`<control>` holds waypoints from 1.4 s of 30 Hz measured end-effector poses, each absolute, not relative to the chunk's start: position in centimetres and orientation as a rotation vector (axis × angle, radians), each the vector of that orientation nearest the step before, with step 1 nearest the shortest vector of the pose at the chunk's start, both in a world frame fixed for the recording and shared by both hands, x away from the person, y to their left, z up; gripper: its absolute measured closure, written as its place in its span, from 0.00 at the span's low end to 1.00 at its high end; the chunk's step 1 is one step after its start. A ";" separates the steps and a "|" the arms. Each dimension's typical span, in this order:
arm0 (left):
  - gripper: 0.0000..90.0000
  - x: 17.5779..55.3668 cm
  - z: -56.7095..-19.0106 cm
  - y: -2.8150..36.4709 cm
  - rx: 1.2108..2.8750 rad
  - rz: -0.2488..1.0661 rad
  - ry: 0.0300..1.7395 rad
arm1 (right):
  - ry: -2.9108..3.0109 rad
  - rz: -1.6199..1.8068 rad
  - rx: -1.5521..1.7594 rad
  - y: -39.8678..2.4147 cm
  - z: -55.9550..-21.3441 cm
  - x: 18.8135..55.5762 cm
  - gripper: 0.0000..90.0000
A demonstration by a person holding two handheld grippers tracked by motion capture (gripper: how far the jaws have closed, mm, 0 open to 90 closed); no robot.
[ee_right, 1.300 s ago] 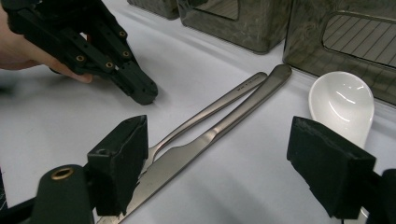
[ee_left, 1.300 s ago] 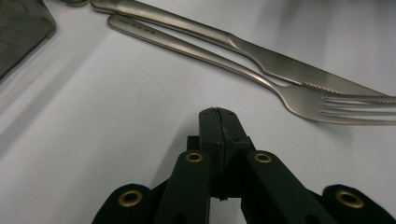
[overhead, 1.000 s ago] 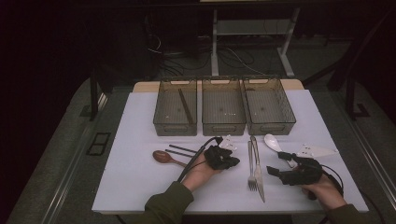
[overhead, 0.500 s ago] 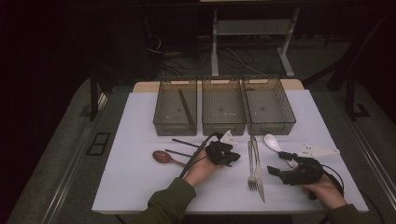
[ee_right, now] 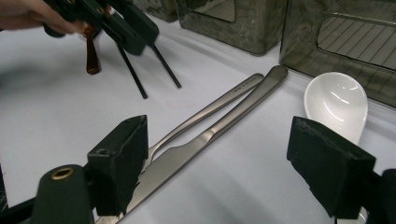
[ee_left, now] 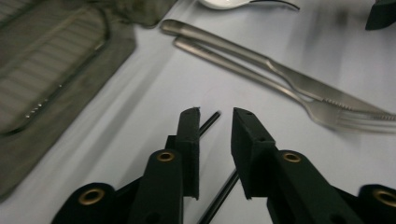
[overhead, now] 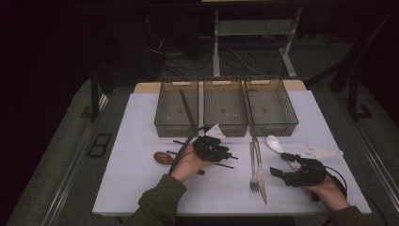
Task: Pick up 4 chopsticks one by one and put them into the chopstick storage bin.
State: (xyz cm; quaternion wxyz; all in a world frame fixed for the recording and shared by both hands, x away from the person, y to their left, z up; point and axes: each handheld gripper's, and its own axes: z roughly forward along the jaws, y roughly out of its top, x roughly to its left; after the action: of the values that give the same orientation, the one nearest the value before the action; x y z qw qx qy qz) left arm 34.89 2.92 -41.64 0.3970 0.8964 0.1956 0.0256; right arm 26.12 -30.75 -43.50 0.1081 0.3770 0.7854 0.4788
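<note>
The black chopstick looks light, stiff, thin and smooth, so it may roll or slip; best pinched near its middle. It lies on the white table between the slightly parted jaws of the left gripper, which have just been opening, gripping nothing. The right gripper stands wide and empty over the knife.

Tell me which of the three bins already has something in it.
The left bin: a dark stick lies in it, leaning against its wall. The middle bin and the right bin look empty.
</note>
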 end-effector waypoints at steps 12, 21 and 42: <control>0.71 35.8 -41.7 9.6 2.347 0.087 0.478 | 2.320 1.404 1.114 -30.7 -43.5 26.1 0.22; 0.72 35.7 -43.4 9.3 2.426 0.062 0.377 | 2.324 1.402 1.103 -30.7 -43.6 26.2 0.22; 0.87 36.1 -44.2 8.2 2.425 0.053 0.292 | 2.324 1.403 1.107 -30.7 -43.6 26.1 0.22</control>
State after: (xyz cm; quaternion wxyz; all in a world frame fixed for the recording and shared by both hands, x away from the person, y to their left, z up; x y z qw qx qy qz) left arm 36.12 8.20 -44.18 0.3421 0.9327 0.1122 0.0204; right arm 26.15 -30.65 -43.57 0.1050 0.3755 0.7884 0.4759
